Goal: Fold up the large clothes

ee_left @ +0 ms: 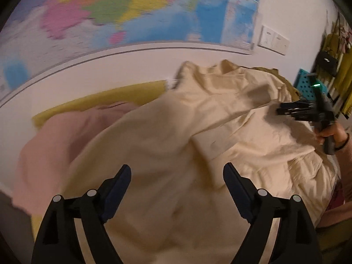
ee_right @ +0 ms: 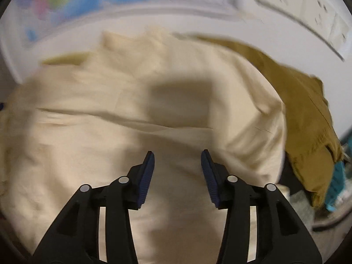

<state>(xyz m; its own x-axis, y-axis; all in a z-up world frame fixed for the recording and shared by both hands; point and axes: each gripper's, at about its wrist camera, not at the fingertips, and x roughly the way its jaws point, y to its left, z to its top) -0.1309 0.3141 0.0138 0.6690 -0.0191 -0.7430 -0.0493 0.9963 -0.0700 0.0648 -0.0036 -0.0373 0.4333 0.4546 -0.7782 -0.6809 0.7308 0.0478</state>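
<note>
A large cream garment (ee_left: 198,132) lies rumpled and partly folded over itself across the middle of both views, spread on a surface with a yellow-green cover (ee_left: 99,99) showing at its far edge. A pink cloth (ee_left: 55,145) lies just beside it on the left, partly under it, and an olive-brown garment (ee_right: 303,101) lies against its right side. The left claw (ee_left: 177,173) hangs above the cream fabric with its jaws wide apart and nothing between them. The right claw (ee_right: 177,160) is held over the same garment, jaws moderately apart, gripping nothing; a hand (ee_left: 330,132) holds its handle. Behind, a coloured map (ee_left: 132,11) and a row of wall sockets (ee_left: 274,39) sit on the white wall.
</note>
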